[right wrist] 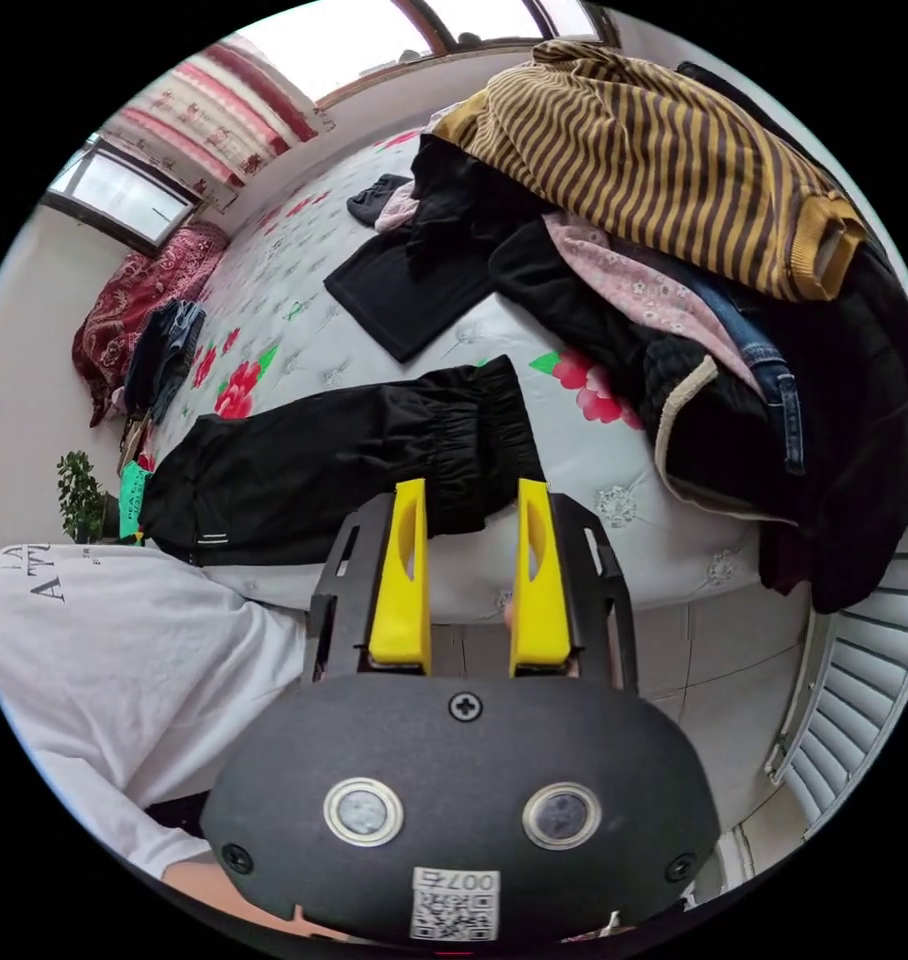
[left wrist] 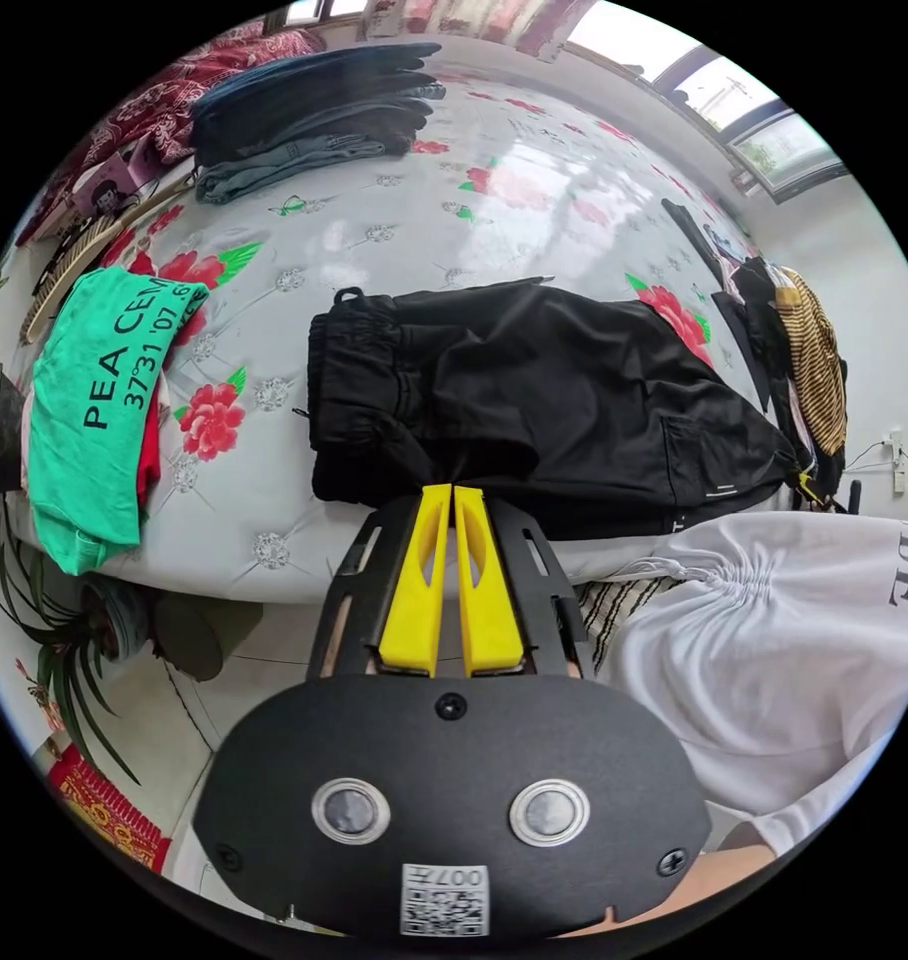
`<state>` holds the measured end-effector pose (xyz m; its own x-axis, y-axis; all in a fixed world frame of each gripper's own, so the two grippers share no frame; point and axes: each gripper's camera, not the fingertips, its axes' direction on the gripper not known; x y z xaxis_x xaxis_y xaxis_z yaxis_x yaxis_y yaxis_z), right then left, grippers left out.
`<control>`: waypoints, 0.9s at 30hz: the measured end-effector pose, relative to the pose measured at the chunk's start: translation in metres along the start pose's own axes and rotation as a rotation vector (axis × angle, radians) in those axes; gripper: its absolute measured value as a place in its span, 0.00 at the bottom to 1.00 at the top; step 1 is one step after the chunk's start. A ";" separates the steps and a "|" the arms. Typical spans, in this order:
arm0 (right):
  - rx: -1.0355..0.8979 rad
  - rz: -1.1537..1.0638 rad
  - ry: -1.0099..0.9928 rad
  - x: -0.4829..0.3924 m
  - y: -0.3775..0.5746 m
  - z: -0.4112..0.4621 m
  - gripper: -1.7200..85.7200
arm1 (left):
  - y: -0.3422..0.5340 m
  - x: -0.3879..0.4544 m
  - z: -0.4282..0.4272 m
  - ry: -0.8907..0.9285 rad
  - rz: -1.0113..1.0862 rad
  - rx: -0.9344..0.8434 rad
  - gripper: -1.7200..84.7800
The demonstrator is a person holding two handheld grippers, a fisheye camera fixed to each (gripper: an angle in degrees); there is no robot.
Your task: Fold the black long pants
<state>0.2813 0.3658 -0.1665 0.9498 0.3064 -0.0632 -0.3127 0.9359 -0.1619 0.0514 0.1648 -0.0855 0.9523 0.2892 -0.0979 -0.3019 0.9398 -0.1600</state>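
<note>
The pants are lying folded along the bed's near edge. The left gripper is clamping their near hem; the right gripper is hovering with jaws apart. A clothes heap is crowding the bed's end, a green shirt the other.

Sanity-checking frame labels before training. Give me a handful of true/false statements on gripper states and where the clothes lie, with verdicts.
1. The left gripper is shut on the black pants. True.
2. The right gripper is shut on the pants. False: its jaws stand apart at the pants' near edge.
3. The black pants lie on a flowered bed cover. True.
4. A green t-shirt lies on top of the pants. False: it sits apart, at the bed's edge.
5. A striped sweater tops a clothes pile. True.
</note>
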 end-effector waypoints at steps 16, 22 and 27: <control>0.186 -0.098 -0.262 0.004 -0.059 -0.046 0.03 | -0.012 0.018 -0.023 -0.041 -0.037 0.042 0.01; 0.337 -0.467 -0.005 -0.066 -0.046 -0.138 0.02 | -0.004 0.029 -0.035 -0.079 -0.016 0.074 0.01; -0.101 -0.197 0.035 0.002 -0.042 -0.010 0.02 | 0.006 0.027 -0.015 -0.058 -0.029 0.032 0.01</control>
<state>0.2962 0.3254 -0.1697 0.9923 0.1113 -0.0548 -0.1221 0.9545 -0.2721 0.0741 0.1759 -0.1035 0.9618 0.2712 -0.0369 -0.2737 0.9529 -0.1305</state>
